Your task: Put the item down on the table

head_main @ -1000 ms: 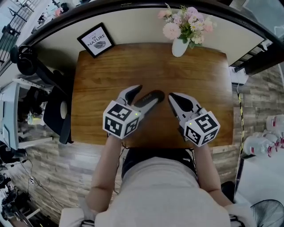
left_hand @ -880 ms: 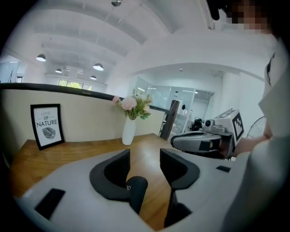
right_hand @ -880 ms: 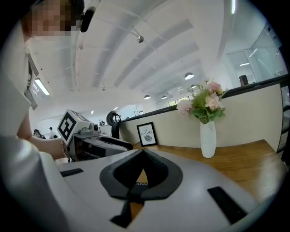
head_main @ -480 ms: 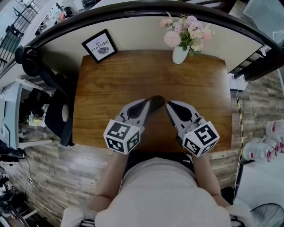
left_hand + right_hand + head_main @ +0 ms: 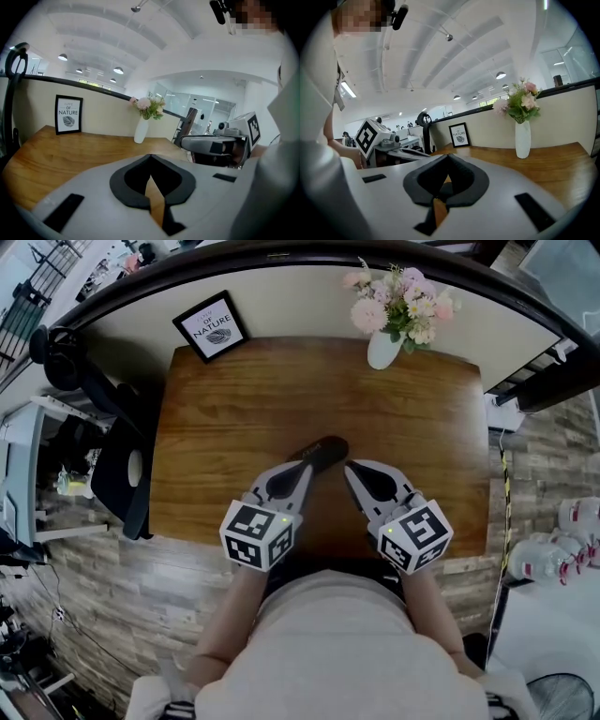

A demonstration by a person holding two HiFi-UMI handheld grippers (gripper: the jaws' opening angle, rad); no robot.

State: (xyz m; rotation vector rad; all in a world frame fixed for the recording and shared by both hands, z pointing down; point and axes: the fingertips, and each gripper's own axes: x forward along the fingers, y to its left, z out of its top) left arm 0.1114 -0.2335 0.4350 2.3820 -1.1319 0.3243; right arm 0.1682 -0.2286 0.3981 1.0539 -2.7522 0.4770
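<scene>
**Dark item on the tabletop, both grippers clenched and empty**

At the far edge of the tabletop (image 5: 225, 418) stand one framed print (image 5: 211, 326) and one vase (image 5: 382, 348) of pink flowers, well apart from each other and from the grippers. Off the left edge is a dark chair (image 5: 122, 484). One dark item (image 5: 323, 450) lies flat near the middle. Nothing lies between it and the far things.

There are two grippers. The left gripper (image 5: 305, 470) points up and right, its tip hiding the item's near end, and whether they touch is unclear. Its fingers (image 5: 117, 197) are pressed together on nothing. The right gripper (image 5: 349, 468) angles up and left, just beside the item, its fingers (image 5: 497, 197) likewise clenched and empty. Both forearms reach in from the near edge.
</scene>
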